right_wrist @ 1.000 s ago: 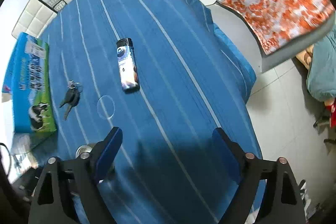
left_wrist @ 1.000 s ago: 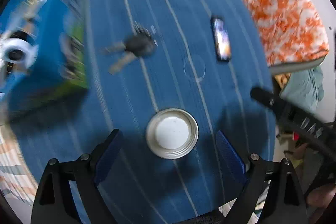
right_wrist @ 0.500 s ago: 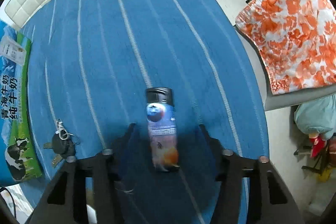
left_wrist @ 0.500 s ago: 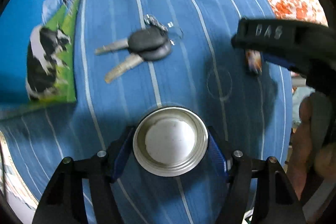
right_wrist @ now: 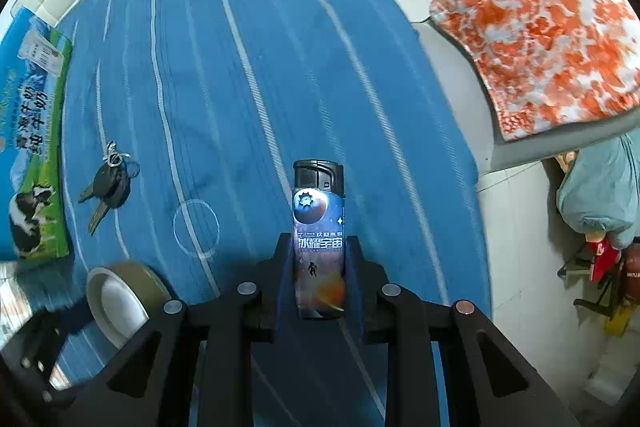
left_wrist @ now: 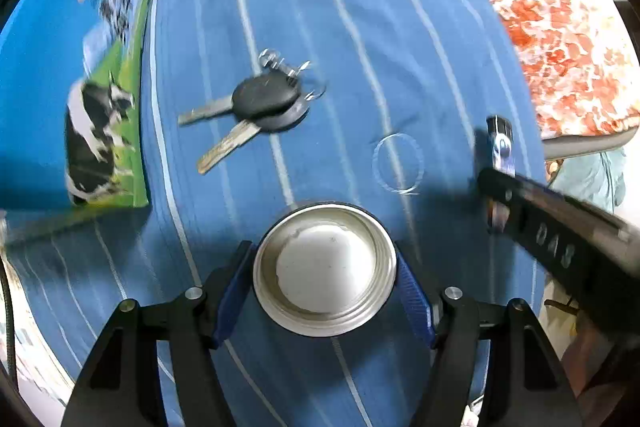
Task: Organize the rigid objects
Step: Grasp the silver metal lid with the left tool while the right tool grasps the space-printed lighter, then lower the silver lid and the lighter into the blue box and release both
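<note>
My left gripper (left_wrist: 325, 269) is shut on a round roll of brown tape (left_wrist: 325, 267), its blue pads against both sides; the roll also shows in the right wrist view (right_wrist: 120, 297). My right gripper (right_wrist: 319, 267) is shut on a lighter (right_wrist: 319, 239) with a space print and black cap, lying between the fingers; it also shows in the left wrist view (left_wrist: 501, 147). A bunch of black-headed keys (left_wrist: 256, 111) lies on the blue striped tablecloth (left_wrist: 360, 27), beyond the tape, and shows in the right wrist view (right_wrist: 106, 187).
A blue and green milk carton box (left_wrist: 92, 75) with a cow print lies at the left; it also shows in the right wrist view (right_wrist: 32, 147). A white circle mark (right_wrist: 196, 229) is on the cloth. An orange-patterned chair (right_wrist: 540, 39) stands past the table's right edge.
My left gripper closed in on the tape roll and shut on it. My right gripper moved to the lighter and shut on it.
</note>
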### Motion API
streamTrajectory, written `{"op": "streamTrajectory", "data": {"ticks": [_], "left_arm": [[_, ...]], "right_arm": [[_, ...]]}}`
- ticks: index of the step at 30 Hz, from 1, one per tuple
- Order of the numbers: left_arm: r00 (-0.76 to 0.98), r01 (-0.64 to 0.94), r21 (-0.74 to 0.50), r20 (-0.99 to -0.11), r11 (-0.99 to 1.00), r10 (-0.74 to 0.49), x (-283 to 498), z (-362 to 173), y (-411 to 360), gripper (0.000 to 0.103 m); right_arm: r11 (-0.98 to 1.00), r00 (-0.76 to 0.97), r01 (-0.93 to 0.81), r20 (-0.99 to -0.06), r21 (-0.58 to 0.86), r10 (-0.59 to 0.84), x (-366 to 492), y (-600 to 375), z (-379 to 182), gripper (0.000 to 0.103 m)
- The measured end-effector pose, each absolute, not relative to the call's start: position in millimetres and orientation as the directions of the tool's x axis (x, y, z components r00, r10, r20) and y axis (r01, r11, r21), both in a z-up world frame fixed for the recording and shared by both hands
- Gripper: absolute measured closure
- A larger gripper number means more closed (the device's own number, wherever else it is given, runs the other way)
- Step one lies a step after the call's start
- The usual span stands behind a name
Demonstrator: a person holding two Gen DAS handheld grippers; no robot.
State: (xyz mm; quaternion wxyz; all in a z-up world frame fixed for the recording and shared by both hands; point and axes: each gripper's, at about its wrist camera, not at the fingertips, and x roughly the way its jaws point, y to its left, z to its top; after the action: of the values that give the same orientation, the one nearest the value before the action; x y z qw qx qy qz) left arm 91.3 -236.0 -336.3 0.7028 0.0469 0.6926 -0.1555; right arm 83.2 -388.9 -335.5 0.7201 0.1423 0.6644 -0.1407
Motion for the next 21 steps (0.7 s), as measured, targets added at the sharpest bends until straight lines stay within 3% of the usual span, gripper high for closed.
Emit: {"op": "streamTrajectory", "data": {"ticks": [11, 21], "left_arm": [[0.175, 0.367, -0.148, -0.959, 0.919, -0.224, 99.2, -247.8, -233.9, 0.037], [0.401, 0.273, -0.105, -0.891, 0.956, -0.212, 114.9, -137.3, -136.2, 0.037]], "right_arm": [[0.919, 0.22, 0.387, -0.975, 0.072, -0.017, 52.1, -385.2, -243.6, 0.076], [0.955, 0.401, 0.236, -0.913, 0.182, 0.075, 67.6, -297.9, -137.2, 0.076]]}}
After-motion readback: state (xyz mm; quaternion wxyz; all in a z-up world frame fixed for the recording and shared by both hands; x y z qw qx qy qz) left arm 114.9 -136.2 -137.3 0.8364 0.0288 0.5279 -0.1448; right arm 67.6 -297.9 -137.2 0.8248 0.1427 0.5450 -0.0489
